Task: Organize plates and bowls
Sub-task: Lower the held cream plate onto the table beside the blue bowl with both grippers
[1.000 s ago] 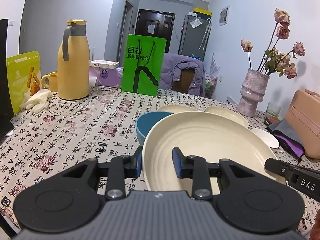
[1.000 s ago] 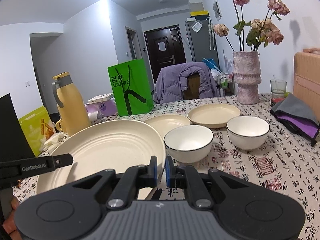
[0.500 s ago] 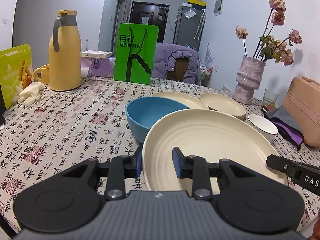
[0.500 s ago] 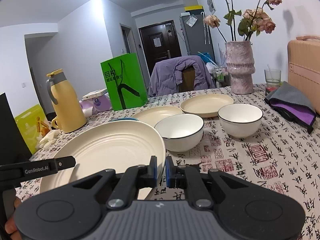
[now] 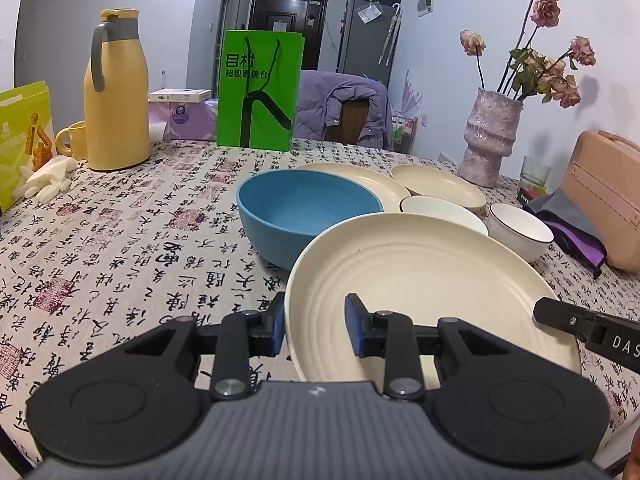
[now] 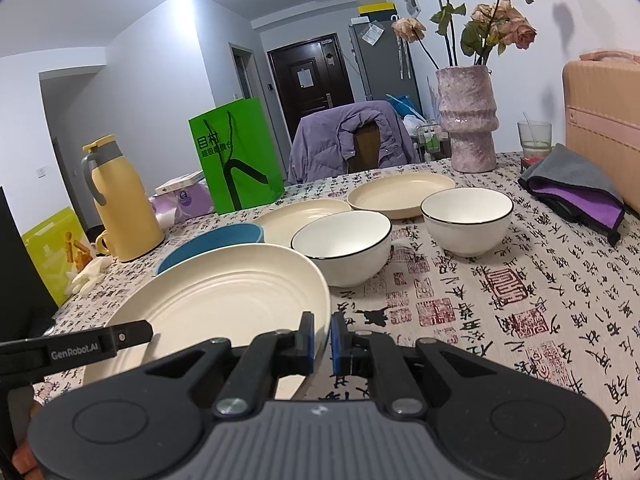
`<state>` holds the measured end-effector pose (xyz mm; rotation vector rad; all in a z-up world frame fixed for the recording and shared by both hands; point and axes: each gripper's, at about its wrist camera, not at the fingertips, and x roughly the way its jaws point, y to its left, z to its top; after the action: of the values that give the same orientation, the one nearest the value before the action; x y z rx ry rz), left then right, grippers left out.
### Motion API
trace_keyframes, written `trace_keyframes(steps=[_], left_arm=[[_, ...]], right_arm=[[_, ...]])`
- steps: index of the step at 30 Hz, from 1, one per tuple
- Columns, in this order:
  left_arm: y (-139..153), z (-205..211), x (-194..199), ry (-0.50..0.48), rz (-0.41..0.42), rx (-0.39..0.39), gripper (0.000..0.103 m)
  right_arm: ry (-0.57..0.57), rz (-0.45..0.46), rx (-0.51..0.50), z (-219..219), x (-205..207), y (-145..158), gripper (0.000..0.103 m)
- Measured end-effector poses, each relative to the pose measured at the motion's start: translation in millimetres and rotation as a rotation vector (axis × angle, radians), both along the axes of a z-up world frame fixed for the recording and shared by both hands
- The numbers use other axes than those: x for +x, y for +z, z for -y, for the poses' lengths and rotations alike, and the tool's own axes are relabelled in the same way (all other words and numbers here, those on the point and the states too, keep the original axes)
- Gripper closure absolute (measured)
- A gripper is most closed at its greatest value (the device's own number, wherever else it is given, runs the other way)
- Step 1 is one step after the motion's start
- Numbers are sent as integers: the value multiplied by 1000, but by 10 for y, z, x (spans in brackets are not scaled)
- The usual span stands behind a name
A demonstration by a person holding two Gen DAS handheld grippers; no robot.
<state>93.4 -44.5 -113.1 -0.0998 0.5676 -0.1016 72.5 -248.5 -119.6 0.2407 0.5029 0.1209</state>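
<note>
A large cream ridged plate is held above the table by both grippers. My left gripper straddles its left rim with the jaws partly apart; the plate's rim touches the left pad. My right gripper is shut on its right rim. Behind it stand a blue bowl, two cream plates and two white black-rimmed bowls.
A yellow jug, mug, white gloves and green bag stand at the back left. A vase of dried roses, a glass, a grey-purple cloth and a pink case are on the right.
Both grippers and the large plate have moved up and back toward me, so the blue bowl and white bowls now show beyond the plate's rim. The grips look unchanged.
</note>
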Motion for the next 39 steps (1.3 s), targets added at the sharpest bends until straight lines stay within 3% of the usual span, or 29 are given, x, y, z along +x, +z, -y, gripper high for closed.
trace_keyframes(steps=[39], left_arm=[[-302, 76, 214, -9, -83, 18, 73]], right_arm=[[-4, -71, 19, 116, 201, -315, 95]])
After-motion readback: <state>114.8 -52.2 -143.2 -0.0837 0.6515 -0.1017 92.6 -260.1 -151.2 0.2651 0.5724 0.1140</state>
